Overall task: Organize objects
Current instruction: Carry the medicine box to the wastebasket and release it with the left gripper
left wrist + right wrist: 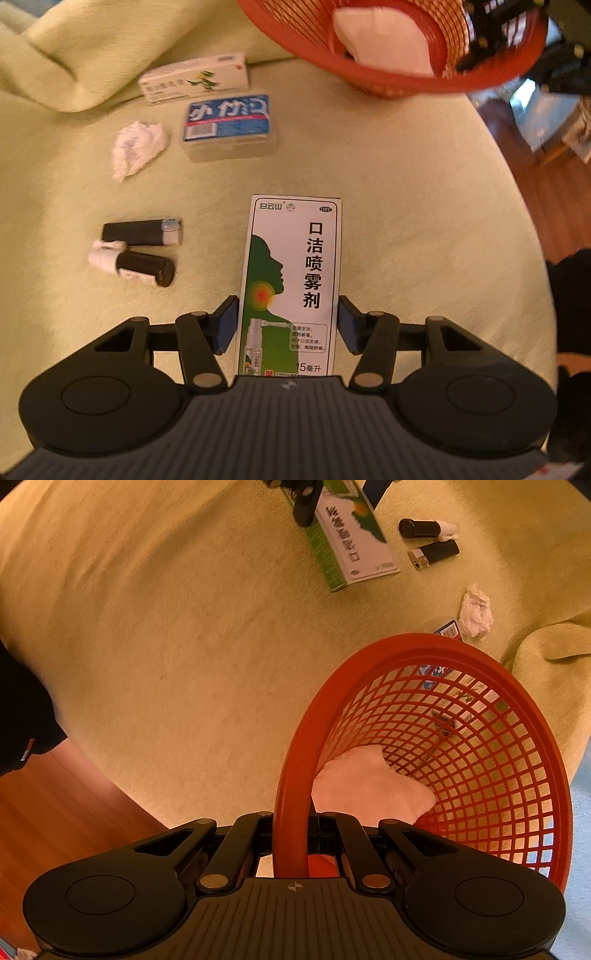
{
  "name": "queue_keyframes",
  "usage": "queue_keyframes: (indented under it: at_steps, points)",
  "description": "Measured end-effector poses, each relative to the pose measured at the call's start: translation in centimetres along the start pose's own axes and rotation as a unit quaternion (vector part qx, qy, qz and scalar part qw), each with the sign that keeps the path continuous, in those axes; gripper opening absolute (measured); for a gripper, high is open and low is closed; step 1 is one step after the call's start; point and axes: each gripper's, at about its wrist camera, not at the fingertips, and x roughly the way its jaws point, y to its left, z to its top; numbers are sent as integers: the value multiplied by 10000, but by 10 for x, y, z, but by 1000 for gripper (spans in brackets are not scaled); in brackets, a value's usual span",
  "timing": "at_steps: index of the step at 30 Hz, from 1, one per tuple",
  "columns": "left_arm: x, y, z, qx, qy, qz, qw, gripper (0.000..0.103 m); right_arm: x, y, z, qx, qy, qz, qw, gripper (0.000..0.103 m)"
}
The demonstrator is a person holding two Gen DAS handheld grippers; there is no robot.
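My left gripper (pixel 288 325) is shut on a white and green throat spray box (pixel 291 280), its blue pads pressed against the box's long sides above the green cloth. From the right wrist view the same box (pixel 354 542) shows at the top with the left gripper (pixel 306 502) behind it. My right gripper (pixel 291 823) is shut on the rim of a red mesh basket (pixel 443 646), which is tilted. A white pad (pixel 369 786) lies inside the basket. The basket (pixel 388 79) hangs at the top right of the left wrist view.
On the cloth lie a black lighter (pixel 142 232), a dark spray bottle (pixel 136 264), a crumpled tissue (pixel 136 147), a blue-labelled clear case (pixel 227 125) and a white medicine box (pixel 195 77). Folded cloth (pixel 92 48) bunches at the far left. Wood floor (pixel 546 177) lies past the right edge.
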Motion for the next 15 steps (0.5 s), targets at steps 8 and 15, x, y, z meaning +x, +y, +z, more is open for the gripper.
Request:
queue_keyframes:
  at_steps: [8,15]
  points:
    - [-51,3,11,-328,-271,149,9990,51,1,2,1,-51,45,-56,10000,0]
    - [-88,8,26,-457,-570,185,9972,51,2,1,1,-89,76,-101,9999,1]
